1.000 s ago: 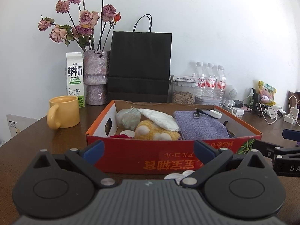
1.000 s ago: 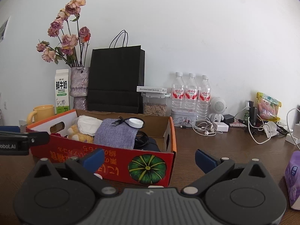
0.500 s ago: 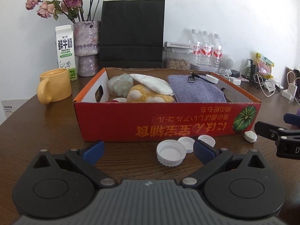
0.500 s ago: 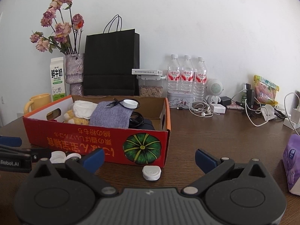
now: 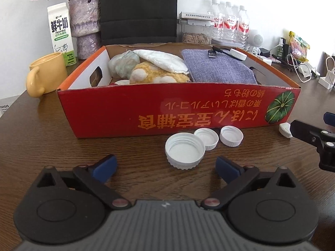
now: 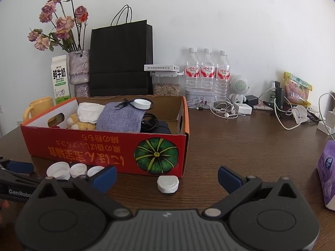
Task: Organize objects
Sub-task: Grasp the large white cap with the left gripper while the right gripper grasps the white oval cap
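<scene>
A red cardboard box (image 5: 146, 108) (image 6: 83, 144) sits on the brown table, holding a plush toy, white cloth, a purple pouch (image 5: 217, 69) and a cable with a white cap. In front of it lie three upturned white bottle caps: a large one (image 5: 184, 150) and two smaller ones (image 5: 206, 138) (image 5: 231, 135). A squarish white cap (image 6: 168, 184) (image 5: 285, 129) lies near the box's pumpkin corner. My left gripper (image 5: 165, 167) stands open just before the large cap. My right gripper (image 6: 167, 174) is open, with the squarish cap just beyond its fingers. Neither holds anything.
Behind the box stand a yellow mug (image 5: 47, 74), a milk carton (image 5: 60, 33), a vase of dried roses (image 6: 78, 71), a black paper bag (image 6: 120, 58), a seed jar and three water bottles (image 6: 207, 71). Cables, chargers and snacks crowd the back right; a purple pack (image 6: 327, 167) sits at right.
Both grippers have risen and tilted down, away from the box. The white caps in front of the box have come into view. Both stay open.
</scene>
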